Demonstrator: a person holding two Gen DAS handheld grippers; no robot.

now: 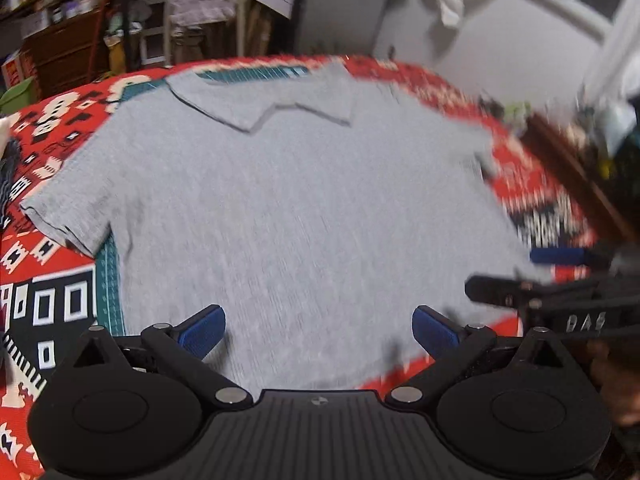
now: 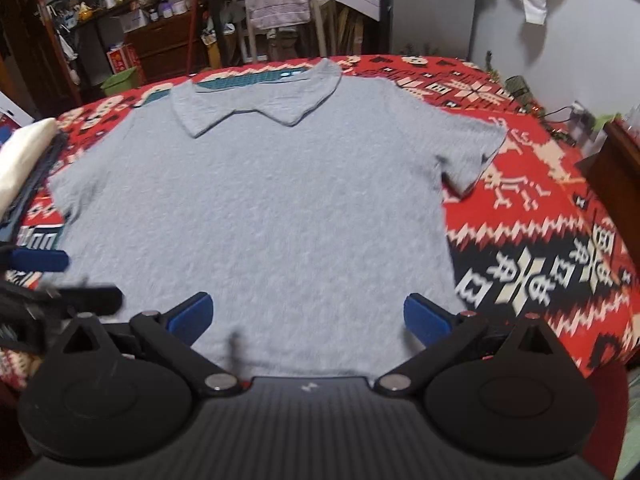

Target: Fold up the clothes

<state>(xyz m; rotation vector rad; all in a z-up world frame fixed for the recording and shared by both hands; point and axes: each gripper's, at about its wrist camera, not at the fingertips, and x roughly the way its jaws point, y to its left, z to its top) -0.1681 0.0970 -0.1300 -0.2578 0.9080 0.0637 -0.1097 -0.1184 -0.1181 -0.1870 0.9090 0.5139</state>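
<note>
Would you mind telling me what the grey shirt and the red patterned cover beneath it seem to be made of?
Grey shirt: probably a soft knit, cotton-like; matte, heathered, lying limp with a floppy collar. Red patterned cover: apparently woven cloth, matte, with stepped geometric motifs; the fibre cannot be told.

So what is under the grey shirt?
The grey shirt lies flat on a red patterned cloth. A teal mat shows at its collar and side. What lies beneath the shirt's middle is covered.
</note>
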